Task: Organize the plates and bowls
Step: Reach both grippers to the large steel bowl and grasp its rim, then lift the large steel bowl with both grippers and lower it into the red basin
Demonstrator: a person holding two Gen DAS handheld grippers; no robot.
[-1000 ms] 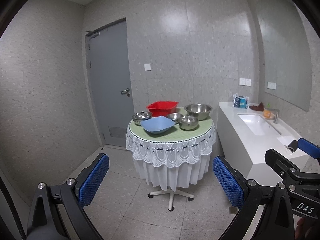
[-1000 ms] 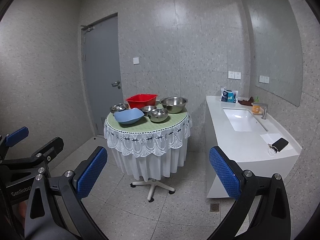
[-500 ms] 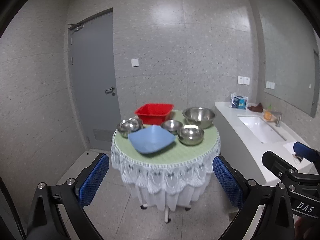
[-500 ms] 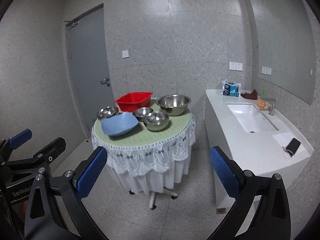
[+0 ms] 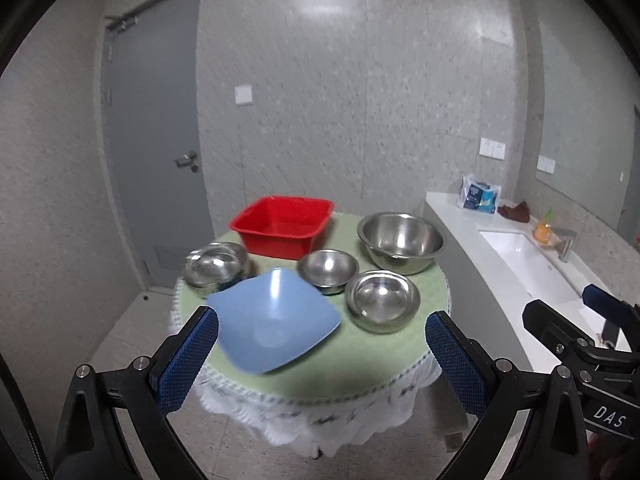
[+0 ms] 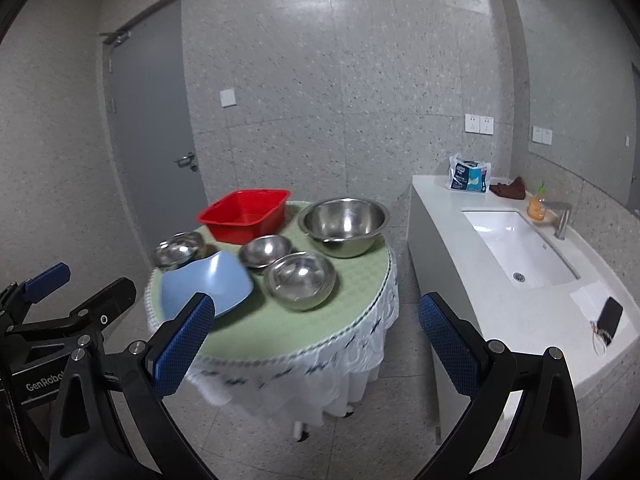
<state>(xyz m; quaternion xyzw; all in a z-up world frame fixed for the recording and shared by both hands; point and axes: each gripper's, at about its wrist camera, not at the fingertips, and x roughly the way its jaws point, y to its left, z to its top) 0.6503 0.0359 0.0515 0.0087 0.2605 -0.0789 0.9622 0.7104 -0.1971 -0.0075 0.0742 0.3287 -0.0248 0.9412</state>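
Note:
A round table [image 5: 360, 364] [image 6: 352, 312] with a green cloth carries a blue square plate [image 5: 274, 322] [image 6: 204, 286] at its near left. Behind the plate stand a red tub [image 5: 282, 226] [image 6: 244, 216], a large steel bowl [image 5: 402, 240] [image 6: 344, 224] and three smaller steel bowls: one at the left [image 5: 216, 268] [image 6: 178, 250], one in the middle [image 5: 328, 270] [image 6: 266, 250] and one at the near right [image 5: 382, 304] [image 6: 301, 279]. My left gripper [image 5: 320, 364] hangs open short of the table's front edge, nothing between its fingers. My right gripper [image 6: 316, 348] is open too, just before the table.
A white counter [image 6: 520, 320] with a sink [image 6: 516, 246] runs along the right wall, close to the table. On it lie a dark phone [image 6: 610, 314], a tissue pack [image 6: 468, 174] and an orange bottle [image 6: 536, 206]. A grey door [image 5: 156, 160] stands at the back left.
Both grippers have come much closer to the table, which now fills the middle of both views. Both stay open and empty.

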